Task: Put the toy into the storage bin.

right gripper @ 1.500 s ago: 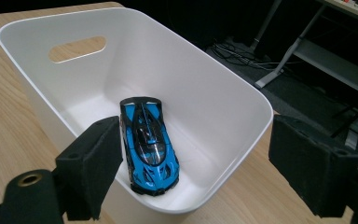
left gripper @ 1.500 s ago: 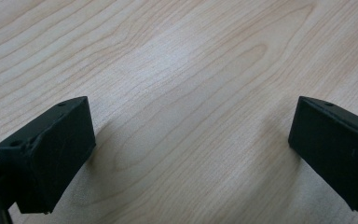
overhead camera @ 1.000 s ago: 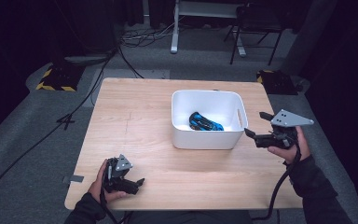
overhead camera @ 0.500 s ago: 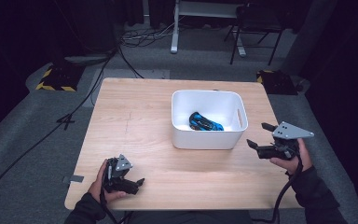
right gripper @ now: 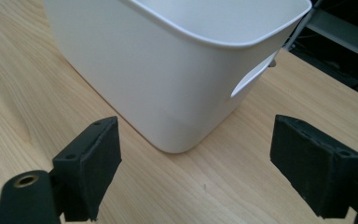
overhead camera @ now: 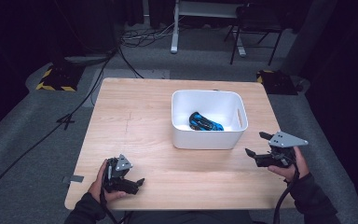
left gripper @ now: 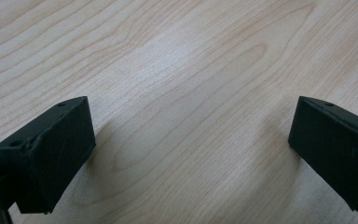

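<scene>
The white plastic bin (overhead camera: pixel 209 120) stands right of centre on the wooden table (overhead camera: pixel 135 126), with a blue and black toy car (overhead camera: pixel 205 122) lying inside on its floor. The right gripper (overhead camera: pixel 256 145) sits low at the bin's 4 o'clock, close by but apart from its near right corner; its jaws are spread wide with nothing between them, and the right gripper view shows that corner (right gripper: pixel 177 93) and a handle slot (right gripper: pixel 251 79) dead ahead. The left gripper (overhead camera: pixel 135 183) rests near the front edge of the table at 7 o'clock, jaws likewise spread over bare wood (left gripper: pixel 186 93). Judgement: the work in hand appears to concern the bin or the car; any reach for the car should come from above the rim, not through the wall. Room is ample to the bin's left; the right gripper works near the table's right edge, so sideways travel there is limited.
</scene>
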Tool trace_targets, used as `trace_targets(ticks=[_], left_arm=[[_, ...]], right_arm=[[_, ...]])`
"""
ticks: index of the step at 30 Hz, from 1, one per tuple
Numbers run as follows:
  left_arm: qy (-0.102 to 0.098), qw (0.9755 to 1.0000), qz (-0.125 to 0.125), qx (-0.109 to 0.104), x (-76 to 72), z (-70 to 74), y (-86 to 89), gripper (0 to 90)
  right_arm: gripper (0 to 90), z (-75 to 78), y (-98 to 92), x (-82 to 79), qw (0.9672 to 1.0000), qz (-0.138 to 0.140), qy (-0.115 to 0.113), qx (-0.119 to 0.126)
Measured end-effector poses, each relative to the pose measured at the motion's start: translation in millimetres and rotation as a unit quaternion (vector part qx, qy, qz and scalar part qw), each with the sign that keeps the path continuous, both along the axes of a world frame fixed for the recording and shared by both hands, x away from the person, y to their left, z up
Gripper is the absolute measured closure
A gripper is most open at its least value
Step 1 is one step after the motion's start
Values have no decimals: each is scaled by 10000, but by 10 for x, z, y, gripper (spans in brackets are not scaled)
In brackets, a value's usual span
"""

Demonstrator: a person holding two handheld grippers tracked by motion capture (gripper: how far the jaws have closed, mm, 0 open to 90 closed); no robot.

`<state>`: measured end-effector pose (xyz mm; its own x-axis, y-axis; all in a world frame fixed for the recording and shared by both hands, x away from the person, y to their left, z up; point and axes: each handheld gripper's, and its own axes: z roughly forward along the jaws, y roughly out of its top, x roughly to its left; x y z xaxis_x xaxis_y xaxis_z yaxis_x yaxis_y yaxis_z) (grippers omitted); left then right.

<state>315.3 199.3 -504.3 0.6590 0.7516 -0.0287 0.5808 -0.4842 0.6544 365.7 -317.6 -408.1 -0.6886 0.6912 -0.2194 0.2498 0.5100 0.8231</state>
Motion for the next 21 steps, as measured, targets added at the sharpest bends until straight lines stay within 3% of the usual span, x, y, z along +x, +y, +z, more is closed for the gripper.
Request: trace_targets(ticks=[12,21], left_arm=[[-29,10000,-5,4,2,-1,0,5],[-13,10000,5,6,1,-2,0,6]], right_arm=[[164,-219,-15,-42,9993,-10,149,-331],[164,-372,-93,-60,9988,-84,263,-399]])
